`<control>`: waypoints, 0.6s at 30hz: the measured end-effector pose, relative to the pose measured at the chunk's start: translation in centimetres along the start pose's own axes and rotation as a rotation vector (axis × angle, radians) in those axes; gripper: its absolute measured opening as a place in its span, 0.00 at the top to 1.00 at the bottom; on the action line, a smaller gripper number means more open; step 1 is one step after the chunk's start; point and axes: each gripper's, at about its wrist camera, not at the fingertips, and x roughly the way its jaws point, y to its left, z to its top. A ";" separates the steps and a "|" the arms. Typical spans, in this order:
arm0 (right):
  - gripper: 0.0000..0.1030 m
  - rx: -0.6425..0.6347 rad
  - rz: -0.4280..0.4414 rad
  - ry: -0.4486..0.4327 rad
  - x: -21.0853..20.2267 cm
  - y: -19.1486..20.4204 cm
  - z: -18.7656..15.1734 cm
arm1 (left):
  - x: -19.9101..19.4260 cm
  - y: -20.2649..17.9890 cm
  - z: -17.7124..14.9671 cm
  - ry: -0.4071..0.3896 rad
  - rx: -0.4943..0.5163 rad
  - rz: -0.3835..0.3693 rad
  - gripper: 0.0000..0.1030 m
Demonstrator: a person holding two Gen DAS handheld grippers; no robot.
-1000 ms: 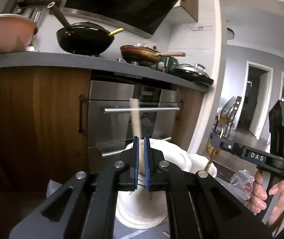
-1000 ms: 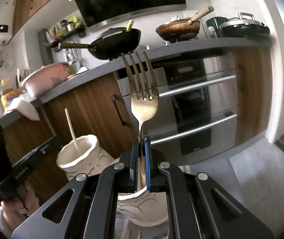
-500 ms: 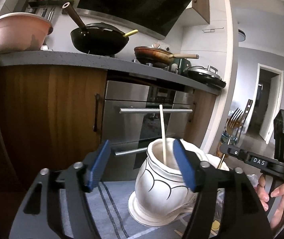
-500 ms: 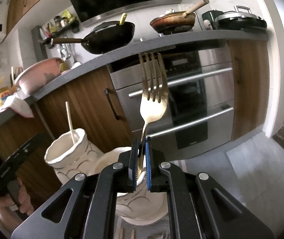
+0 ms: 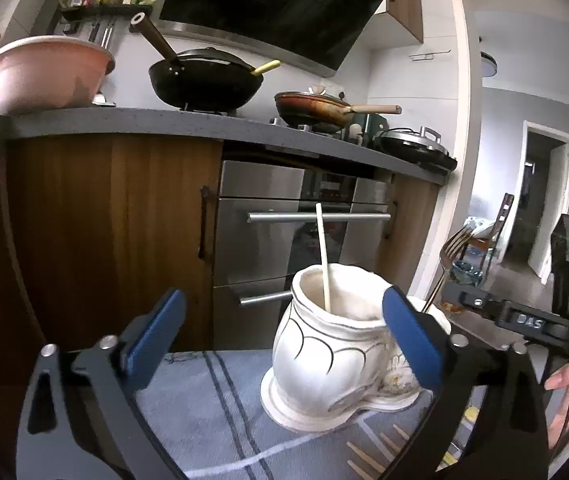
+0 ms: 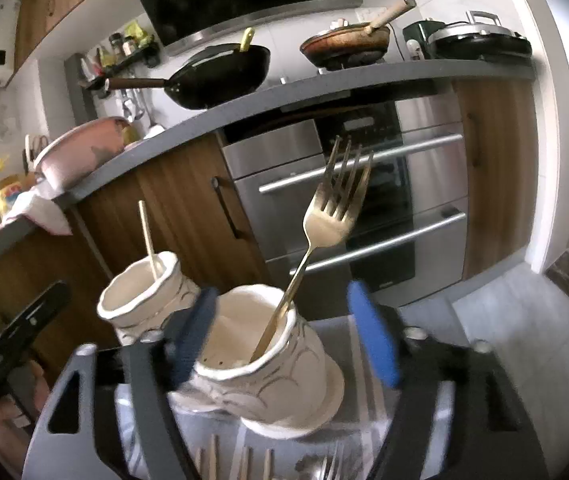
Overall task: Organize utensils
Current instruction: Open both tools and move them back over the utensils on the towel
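Spreading wide, my right gripper holds nothing; its blue pads flank the nearer white holder without clamping it, and the gold fork stands free in that holder, handle down, tines tilted up toward the oven. My left gripper is likewise gaping and empty, its pads apart on either side of the other white holder, where one pale chopstick leans upright just beyond my fingers. More wooden sticks lie on the striped cloth in front of that holder. Letters on the right gripper's body, seen from the left wrist, look like "DAS", inverted. Behind the oven's counter sits a black wok.
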 end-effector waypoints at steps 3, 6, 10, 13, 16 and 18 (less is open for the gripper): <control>0.13 -0.002 -0.017 -0.005 -1.4 -0.2 -0.7 | -1.0 -0.1 -0.3 0.010 0.004 0.022 0.05; 0.10 -0.012 -0.037 -0.004 -2.8 -0.2 -1.6 | -2.0 -0.2 -0.7 0.028 -0.001 0.041 0.05; 0.07 -0.045 -0.080 -0.018 -4.8 -0.2 -2.6 | -3.0 -0.4 -1.3 0.051 0.019 0.082 0.05; 0.06 -0.067 -0.113 -0.042 -6.4 -0.1 -3.2 | -3.7 -0.7 -1.5 0.069 0.028 0.110 0.05; 0.05 -0.093 -0.143 -0.062 -7.8 -0.1 -3.7 | -4.2 -1.2 -1.6 0.079 0.041 0.114 0.05; 0.05 -0.099 -0.149 -0.060 -8.5 -0.2 -4.0 | -4.7 -1.6 -1.7 0.082 0.048 0.110 0.05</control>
